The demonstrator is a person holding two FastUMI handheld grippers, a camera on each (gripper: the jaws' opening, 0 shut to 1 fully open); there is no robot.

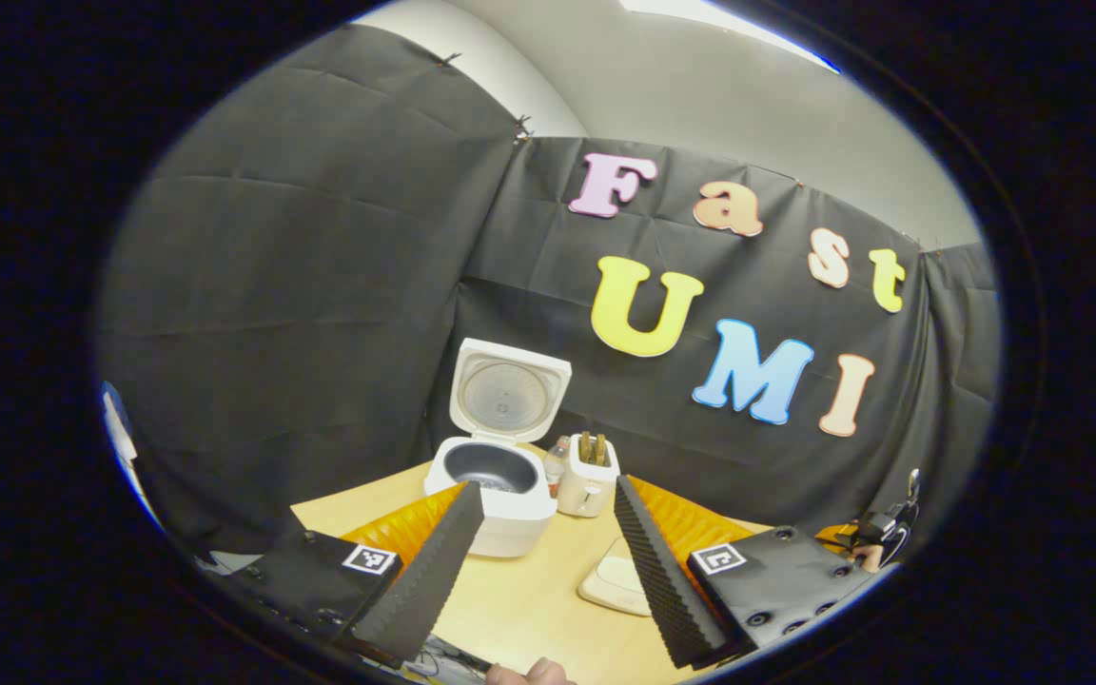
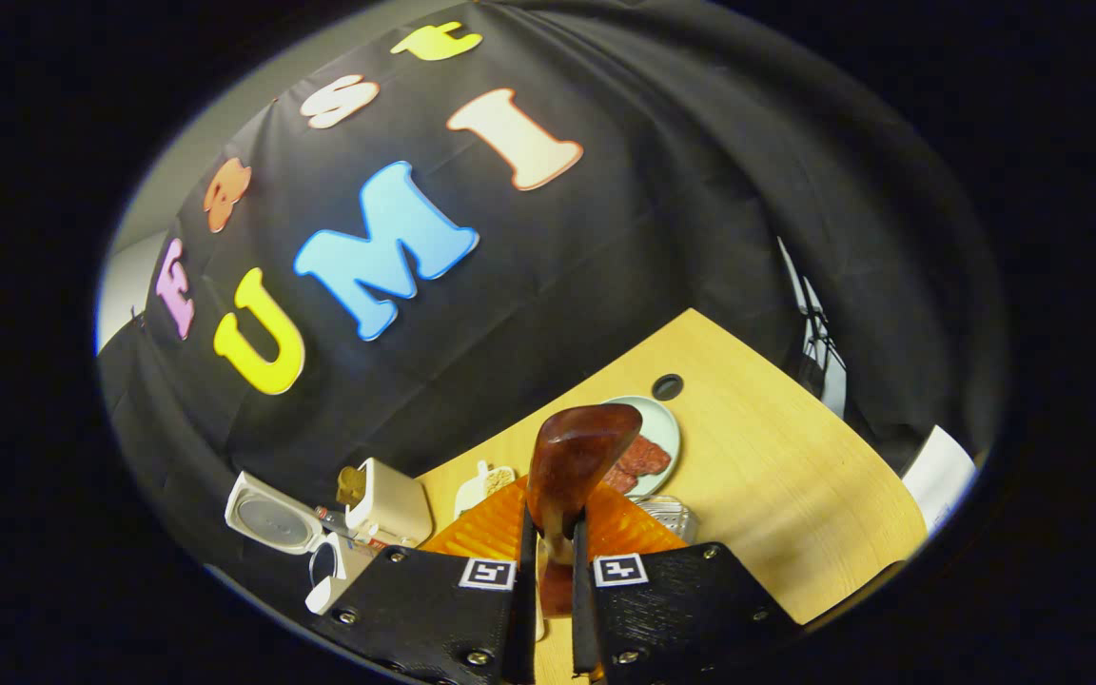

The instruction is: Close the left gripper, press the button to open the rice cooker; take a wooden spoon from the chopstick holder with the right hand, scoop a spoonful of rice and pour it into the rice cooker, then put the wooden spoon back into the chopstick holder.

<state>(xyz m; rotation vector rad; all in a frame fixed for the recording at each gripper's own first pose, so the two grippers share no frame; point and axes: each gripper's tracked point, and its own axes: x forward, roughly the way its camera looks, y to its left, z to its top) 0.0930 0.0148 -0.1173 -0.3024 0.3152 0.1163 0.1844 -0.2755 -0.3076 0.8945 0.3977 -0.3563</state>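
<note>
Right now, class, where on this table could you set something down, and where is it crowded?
Free: bare wood right of the pale green plate, towards the table edge. Crowded: the back corner, with the open white rice cooker and white chopstick holder close together.

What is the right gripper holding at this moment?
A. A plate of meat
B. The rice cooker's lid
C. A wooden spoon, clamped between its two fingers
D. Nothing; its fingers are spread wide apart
C: in the right gripper view the right gripper has both fingers pressed on the handle of the wooden spoon, whose bowl stands up beyond them.
</note>
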